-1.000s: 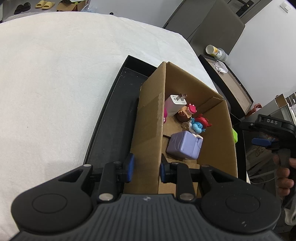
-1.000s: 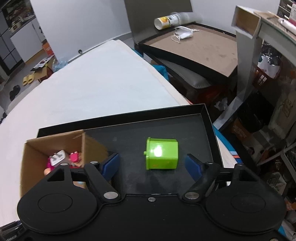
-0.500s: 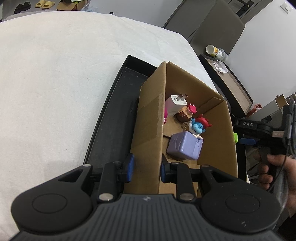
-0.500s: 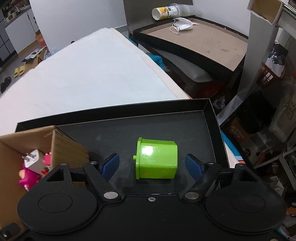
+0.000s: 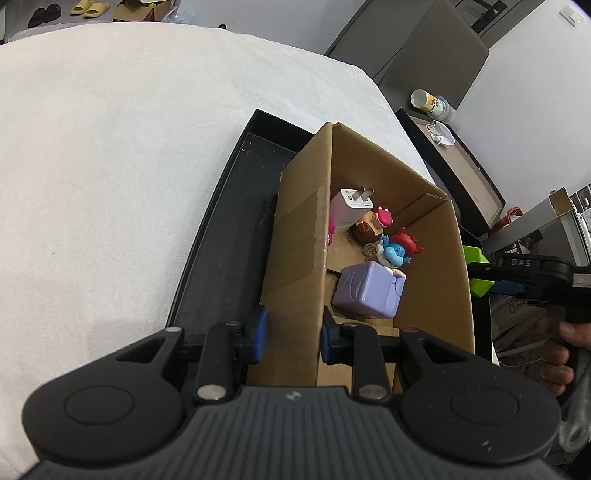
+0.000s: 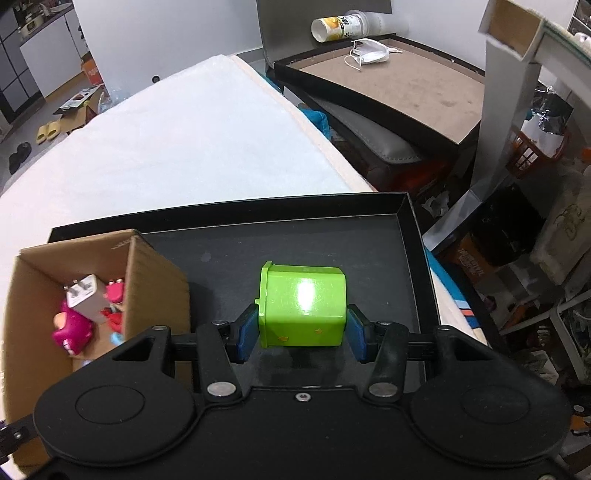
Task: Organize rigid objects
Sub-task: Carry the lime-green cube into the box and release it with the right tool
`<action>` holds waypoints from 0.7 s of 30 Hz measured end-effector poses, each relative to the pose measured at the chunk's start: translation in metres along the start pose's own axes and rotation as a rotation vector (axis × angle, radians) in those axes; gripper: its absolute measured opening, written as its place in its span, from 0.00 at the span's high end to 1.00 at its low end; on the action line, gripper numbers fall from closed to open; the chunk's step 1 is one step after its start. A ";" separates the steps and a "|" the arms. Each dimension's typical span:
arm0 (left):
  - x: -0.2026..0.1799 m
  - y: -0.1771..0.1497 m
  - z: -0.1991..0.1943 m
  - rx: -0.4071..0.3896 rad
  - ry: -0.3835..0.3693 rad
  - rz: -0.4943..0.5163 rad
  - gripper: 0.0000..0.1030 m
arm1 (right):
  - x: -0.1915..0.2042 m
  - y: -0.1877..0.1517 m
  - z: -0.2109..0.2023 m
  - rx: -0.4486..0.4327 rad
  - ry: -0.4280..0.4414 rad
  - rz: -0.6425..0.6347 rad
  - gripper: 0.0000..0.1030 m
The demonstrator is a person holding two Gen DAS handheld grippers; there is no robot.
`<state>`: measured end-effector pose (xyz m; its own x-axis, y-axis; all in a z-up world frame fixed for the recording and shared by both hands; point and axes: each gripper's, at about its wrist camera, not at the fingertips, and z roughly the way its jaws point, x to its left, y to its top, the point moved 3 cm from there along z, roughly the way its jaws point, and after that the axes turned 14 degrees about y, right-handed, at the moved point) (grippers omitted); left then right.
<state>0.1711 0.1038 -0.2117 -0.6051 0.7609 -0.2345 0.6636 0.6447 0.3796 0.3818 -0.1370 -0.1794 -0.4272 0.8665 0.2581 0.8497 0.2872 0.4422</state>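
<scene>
A cardboard box (image 5: 299, 240) stands in a black tray (image 5: 229, 229) and holds a white charger (image 5: 349, 206), a blue figure (image 5: 397, 251) and a lilac cube (image 5: 369, 291). My left gripper (image 5: 293, 336) is shut on the box's near left wall, one pad on each side. In the right wrist view a green plastic box (image 6: 304, 295) lies on its side on the tray floor (image 6: 369, 236), right of the cardboard box (image 6: 155, 280). My right gripper (image 6: 302, 332) is closing, with the green box between its jaws and both blue pads against its ends.
The tray rests on a white cloth-covered table (image 5: 110, 147). Beyond the table's right edge is a low brown-topped side table (image 6: 399, 85) with a tipped cup (image 6: 332, 26) and a face mask (image 6: 369, 55). A hand (image 5: 561, 354) holds the right gripper's handle.
The right gripper's jaws have come in from wide apart onto the green box, which now looks closer and larger. The left gripper and the cardboard box have not moved.
</scene>
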 end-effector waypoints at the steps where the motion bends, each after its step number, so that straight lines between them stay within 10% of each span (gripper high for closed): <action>1: 0.000 0.000 0.000 0.000 0.000 -0.001 0.74 | 0.001 0.001 -0.002 0.002 0.002 -0.006 0.53; 21: 0.001 -0.002 -0.002 -0.007 -0.001 -0.001 0.74 | 0.046 0.013 -0.056 -0.045 0.056 -0.082 0.53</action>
<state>0.1686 0.1033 -0.2108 -0.6056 0.7602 -0.2353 0.6599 0.6450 0.3853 0.3557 -0.1158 -0.1137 -0.5126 0.8163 0.2661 0.7969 0.3370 0.5015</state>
